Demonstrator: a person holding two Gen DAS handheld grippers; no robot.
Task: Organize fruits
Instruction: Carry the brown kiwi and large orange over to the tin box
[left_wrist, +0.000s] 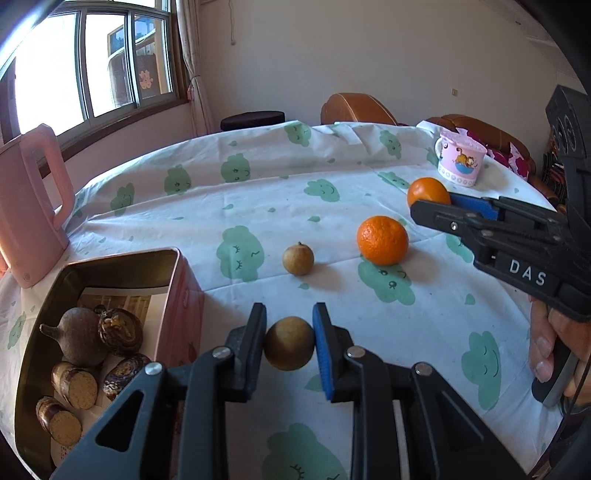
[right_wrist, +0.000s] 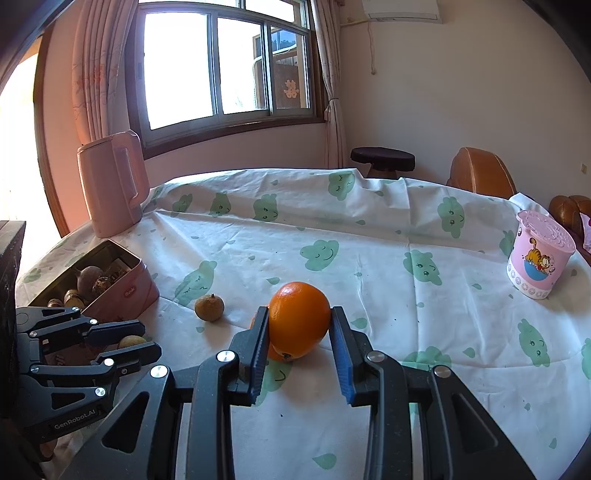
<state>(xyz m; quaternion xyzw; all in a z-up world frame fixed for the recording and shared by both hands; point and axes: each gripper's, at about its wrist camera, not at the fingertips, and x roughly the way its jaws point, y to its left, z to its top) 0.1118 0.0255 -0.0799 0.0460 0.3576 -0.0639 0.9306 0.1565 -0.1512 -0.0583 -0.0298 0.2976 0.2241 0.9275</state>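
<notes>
Both grippers are clamped on fruit: the left gripper (left_wrist: 289, 341) pinches a small brown longan (left_wrist: 289, 343) just above the cloud-print tablecloth (left_wrist: 258, 199), and the right gripper (right_wrist: 298, 332) squeezes an orange (right_wrist: 299, 319) between its pads. To do this step well, I judge each fruit should be lifted straight up before it is carried sideways, with steady pressure, since round skins can roll out of flat pads. The longan probably belongs in the pink tin (left_wrist: 183, 295) just to the left, which already holds dark chestnut-like pieces, so it needs to clear the tin's wall. Where the orange should go is not clear from the scene. The left wrist view shows inside the tin, and shows a second orange (left_wrist: 383, 240) and a second longan (left_wrist: 298, 258) resting free on the cloth, well apart from each other. The right wrist view hides most of that second orange behind the held one, but shows the pink kettle (right_wrist: 110, 181) whole and the cartoon cup (right_wrist: 539, 254) near the table's far right edge.
</notes>
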